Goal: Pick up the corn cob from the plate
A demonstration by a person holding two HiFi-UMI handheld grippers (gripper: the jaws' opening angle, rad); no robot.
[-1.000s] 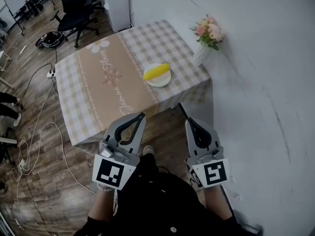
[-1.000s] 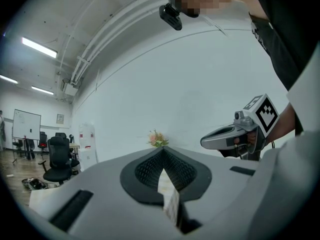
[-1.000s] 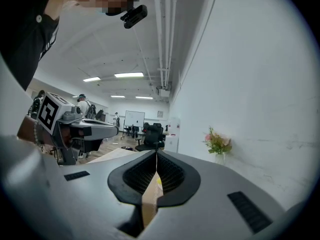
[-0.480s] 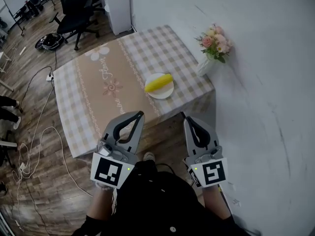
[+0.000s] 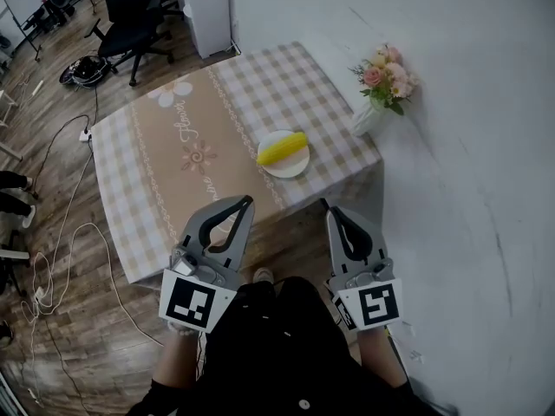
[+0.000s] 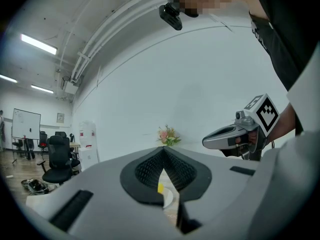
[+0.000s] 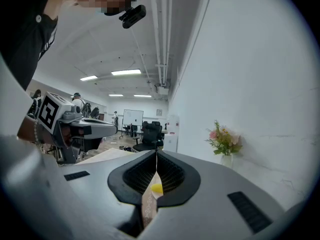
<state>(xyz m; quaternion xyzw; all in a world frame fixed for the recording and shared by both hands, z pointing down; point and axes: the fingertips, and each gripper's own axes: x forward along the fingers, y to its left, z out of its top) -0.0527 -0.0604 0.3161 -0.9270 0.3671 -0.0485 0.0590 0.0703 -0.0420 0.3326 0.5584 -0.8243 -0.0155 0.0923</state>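
A yellow corn cob [image 5: 284, 149] lies on a small white plate [image 5: 296, 168] near the right side of a checked tablecloth table [image 5: 173, 172]. My left gripper [image 5: 248, 202] and right gripper [image 5: 329, 209] are held side by side short of the table's near edge, both shut and empty. In the left gripper view the left gripper [image 6: 163, 153] has its tips touching, and the corn cob [image 6: 160, 188] and the plate [image 6: 169, 197] show through the slit below. In the right gripper view the right gripper [image 7: 156, 155] is likewise closed, with the corn cob [image 7: 157, 188] small and far ahead.
A vase of pink flowers [image 5: 383, 78] stands at the table's right corner by the white wall. An office chair [image 5: 130, 11] and a white unit [image 5: 206, 7] stand beyond the table. Cables [image 5: 61, 241] trail over the wooden floor at the left.
The table, plate and corn have slid lower and nearer in the head view as both grippers came toward them together. Both stay shut.
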